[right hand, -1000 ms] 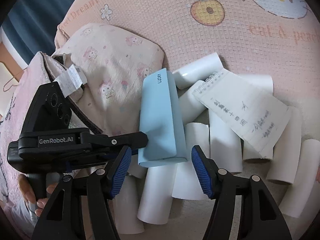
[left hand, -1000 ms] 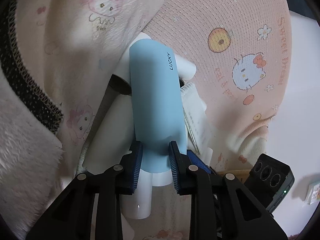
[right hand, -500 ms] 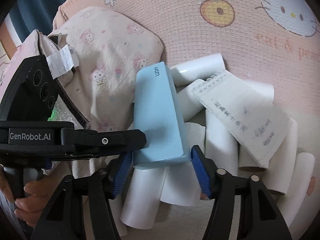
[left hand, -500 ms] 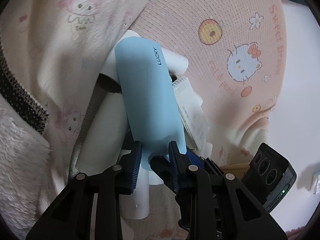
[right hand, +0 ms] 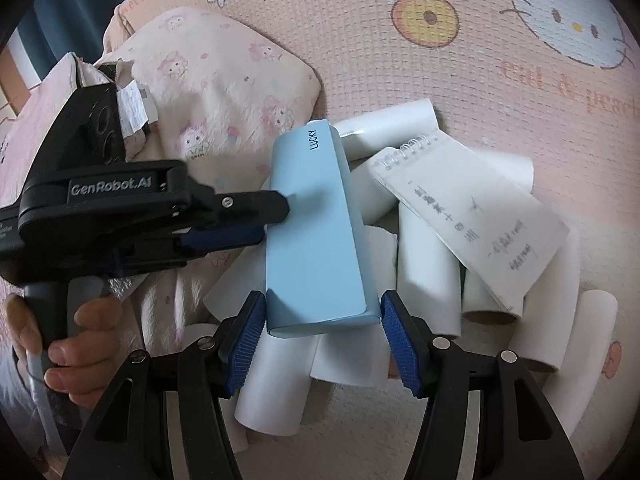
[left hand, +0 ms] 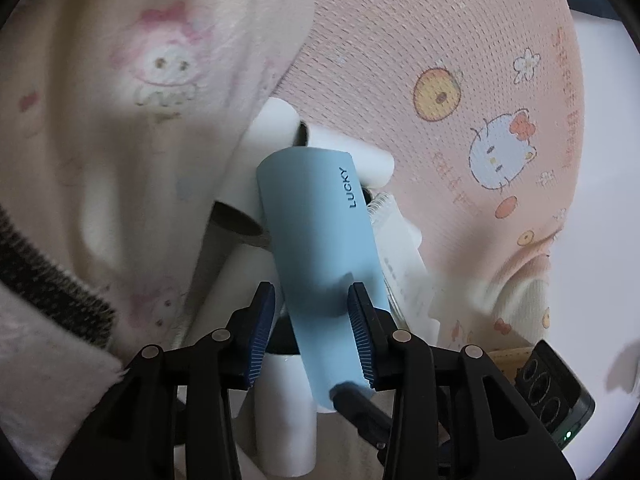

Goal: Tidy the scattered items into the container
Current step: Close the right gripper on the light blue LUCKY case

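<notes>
A light blue "LUCKY" case (left hand: 320,248) (right hand: 316,232) lies tilted on a pile of white paper tubes (right hand: 424,268). My left gripper (left hand: 310,328) has opened; the case sits between its blue pads, a gap showing on the left side. In the right wrist view the left gripper (right hand: 260,216) reaches the case from the left. My right gripper (right hand: 322,336) straddles the case's near end, its pads close on both sides. A spiral notepad (right hand: 472,216) lies on the tubes to the right. A soft pink fabric pouch (right hand: 224,88) lies at the left.
Everything lies on a pink Hello Kitty blanket (right hand: 440,60). More tubes (left hand: 288,408) show under the case in the left wrist view. The pouch's fabric (left hand: 120,120) fills the left side there. The person's hand (right hand: 68,344) holds the left gripper's handle.
The left gripper's jaws have opened from their grip on the blue case. The right gripper moved forward and closed in around the case's near end. The case tilted slightly.
</notes>
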Available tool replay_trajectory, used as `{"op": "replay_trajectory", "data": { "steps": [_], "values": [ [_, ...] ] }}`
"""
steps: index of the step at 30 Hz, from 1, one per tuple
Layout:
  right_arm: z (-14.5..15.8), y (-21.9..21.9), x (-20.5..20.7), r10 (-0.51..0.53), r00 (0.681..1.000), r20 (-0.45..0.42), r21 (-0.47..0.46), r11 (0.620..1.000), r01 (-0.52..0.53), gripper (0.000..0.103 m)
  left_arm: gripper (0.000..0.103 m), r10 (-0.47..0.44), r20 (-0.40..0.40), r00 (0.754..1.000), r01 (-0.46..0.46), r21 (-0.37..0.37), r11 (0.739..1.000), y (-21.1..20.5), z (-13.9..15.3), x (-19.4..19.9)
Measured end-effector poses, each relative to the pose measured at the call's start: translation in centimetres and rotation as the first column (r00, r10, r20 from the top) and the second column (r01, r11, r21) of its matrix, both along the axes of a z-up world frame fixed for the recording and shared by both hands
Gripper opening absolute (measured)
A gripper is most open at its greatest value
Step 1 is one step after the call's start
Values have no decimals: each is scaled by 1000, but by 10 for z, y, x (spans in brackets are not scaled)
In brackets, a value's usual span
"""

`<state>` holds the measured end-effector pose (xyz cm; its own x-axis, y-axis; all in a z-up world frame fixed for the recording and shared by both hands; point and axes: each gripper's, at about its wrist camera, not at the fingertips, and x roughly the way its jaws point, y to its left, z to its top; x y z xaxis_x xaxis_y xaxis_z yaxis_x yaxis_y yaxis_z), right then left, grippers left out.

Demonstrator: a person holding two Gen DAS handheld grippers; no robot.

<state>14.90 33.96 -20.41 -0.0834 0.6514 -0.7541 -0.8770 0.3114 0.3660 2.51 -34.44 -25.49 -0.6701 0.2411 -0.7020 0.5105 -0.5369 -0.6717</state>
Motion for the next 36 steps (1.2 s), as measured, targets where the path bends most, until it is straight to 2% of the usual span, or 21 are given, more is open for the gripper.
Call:
{"op": "replay_trajectory", "data": {
  "steps": [7, 12, 20, 27, 32, 36],
  "values": [
    [-1, -12, -5, 44, 999, -3, -30, 999, -44, 58, 42, 1, -27, 1000, 0, 33, 999, 3, -6, -5],
    [-4, -10, -7, 80, 997, 2, -59, 995, -80, 58, 41, 9, -31, 999, -9, 21, 1000, 5, -5, -4],
    [-8, -7, -13, 148, 988, 42, -91, 985, -144, 58, 31, -7, -24, 1000, 7, -20, 1000, 12, 2, -4],
    [-3, -15, -16, 192, 973, 130, -118, 977, -177, 58, 29, -25, -32, 999, 24, -9, 1000, 20, 4, -5],
    [8, -26, -19, 246, 945, 217, -111, 968, -226, 58, 29, -8, -62, 998, 12, 62, 998, 23, 1, 1],
    [13, -39, -5, 245, 957, 153, -73, 969, -236, 58, 29, -9, -94, 996, 15, 69, 998, 34, 7, 4]
  ]
}}
